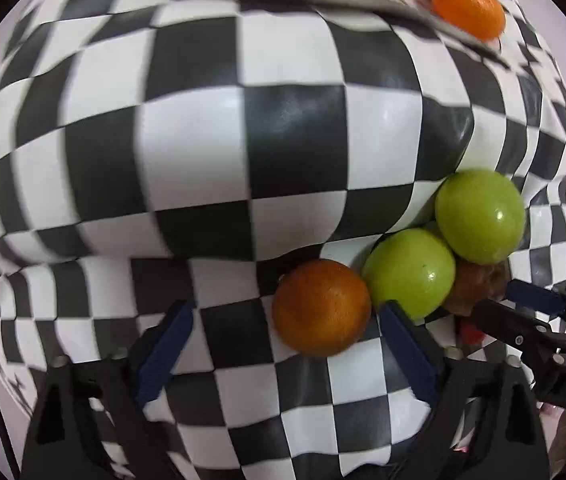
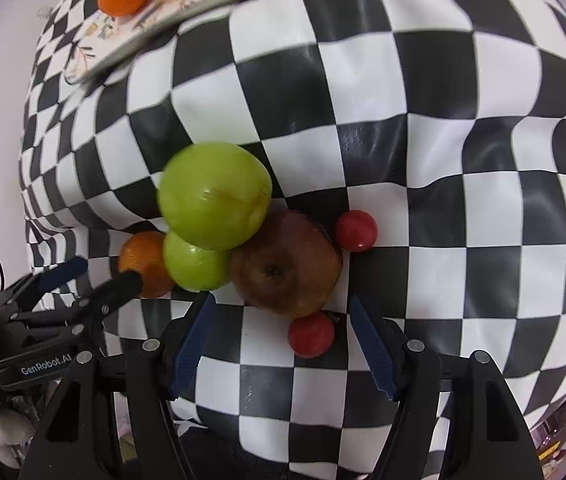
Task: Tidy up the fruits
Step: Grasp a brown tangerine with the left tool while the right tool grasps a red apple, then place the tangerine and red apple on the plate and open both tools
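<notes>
1. Surface [image 2: 443, 92] w/ black-and-white checked cloth fills both views; cloth is wrinkled, w/ a fold running just behind the fruit pile.
2. Plate [image 2: 187, 4], patterned, at far edge of the cloth, well apart from the pile. It carries orange fruits; one small orange [image 1: 468, 5] sits near its rim, others cut off by the frame.
3. Left claw [image 1: 287, 352]: fingers spread wide, nothing pinched. Its right finger tip is just beside the brownish orange and the nearer green fruit; can't tell if it touches. Seen from right cam, it's at the left side of the pile [image 2: 95, 276].
4. Right claw [image 2: 283, 344]: fingers spread wide, pinching nothing. The lower red fruit lies between the fingers, closer to the tips; the brown apple sits just past them. In left cam it enters at right [image 1: 523, 308], next to the brown apple.
5. Brown apple [image 2: 287, 268], bruised-looking, stem hollow facing up, in the middle of the pile, touching both green fruits.
6. Big green fruit [image 2: 215, 196] at back of pile, resting against the smaller green fruit [image 2: 195, 264] in front of it.
7. Brownish orange [image 1: 321, 307] at left end of pile, touching the smaller green fruit.
8. Two small red fruits: one [image 2: 356, 230] just right of the apple, other [image 2: 310, 334] just in front of it, both on the cloth.
</notes>
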`<action>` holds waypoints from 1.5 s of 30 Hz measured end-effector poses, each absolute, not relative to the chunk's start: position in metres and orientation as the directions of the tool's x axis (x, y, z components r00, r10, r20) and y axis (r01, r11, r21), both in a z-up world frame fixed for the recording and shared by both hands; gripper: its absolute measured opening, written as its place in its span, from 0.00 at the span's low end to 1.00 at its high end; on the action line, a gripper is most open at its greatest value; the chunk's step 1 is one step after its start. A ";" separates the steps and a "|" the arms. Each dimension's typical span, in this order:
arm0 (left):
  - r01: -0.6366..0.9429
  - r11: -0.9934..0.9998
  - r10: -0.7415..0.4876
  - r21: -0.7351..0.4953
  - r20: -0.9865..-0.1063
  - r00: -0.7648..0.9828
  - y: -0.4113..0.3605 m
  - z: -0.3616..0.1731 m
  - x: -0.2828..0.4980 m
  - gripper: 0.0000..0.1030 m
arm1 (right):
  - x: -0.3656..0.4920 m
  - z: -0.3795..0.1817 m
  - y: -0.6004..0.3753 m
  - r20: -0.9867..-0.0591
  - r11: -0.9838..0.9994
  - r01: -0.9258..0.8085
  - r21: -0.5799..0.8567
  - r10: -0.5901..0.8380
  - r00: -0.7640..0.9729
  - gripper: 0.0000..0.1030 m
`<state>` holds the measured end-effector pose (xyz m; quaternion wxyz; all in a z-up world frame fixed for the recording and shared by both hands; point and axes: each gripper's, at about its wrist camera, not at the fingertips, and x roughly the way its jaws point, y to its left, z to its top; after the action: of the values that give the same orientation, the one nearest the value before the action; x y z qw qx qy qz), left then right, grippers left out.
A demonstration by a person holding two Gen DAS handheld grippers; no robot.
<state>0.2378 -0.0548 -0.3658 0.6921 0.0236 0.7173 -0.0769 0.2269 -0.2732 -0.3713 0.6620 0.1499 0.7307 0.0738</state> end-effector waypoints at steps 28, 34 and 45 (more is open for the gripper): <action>0.104 0.991 -0.077 -0.086 -0.993 -0.087 -0.052 -0.378 0.202 0.49 | 0.232 -0.398 -0.282 -0.954 0.950 0.157 0.269 0.285 -0.089 0.70; 0.100 0.991 -0.090 -0.092 -0.996 -0.028 -0.051 -0.351 0.197 0.48 | 0.223 -0.382 -0.282 -0.953 0.950 0.136 0.281 0.293 -0.080 0.69; 0.085 0.974 -0.217 -0.211 -0.973 0.076 -0.053 -0.264 0.213 0.48 | 0.232 -0.306 -0.290 -0.914 0.909 0.104 0.404 0.407 -0.004 0.69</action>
<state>0.2127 -0.0527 -0.2635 0.7320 -0.0491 0.6717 -0.1034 0.2320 -0.2898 -0.3065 0.6818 0.1826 0.6997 0.1109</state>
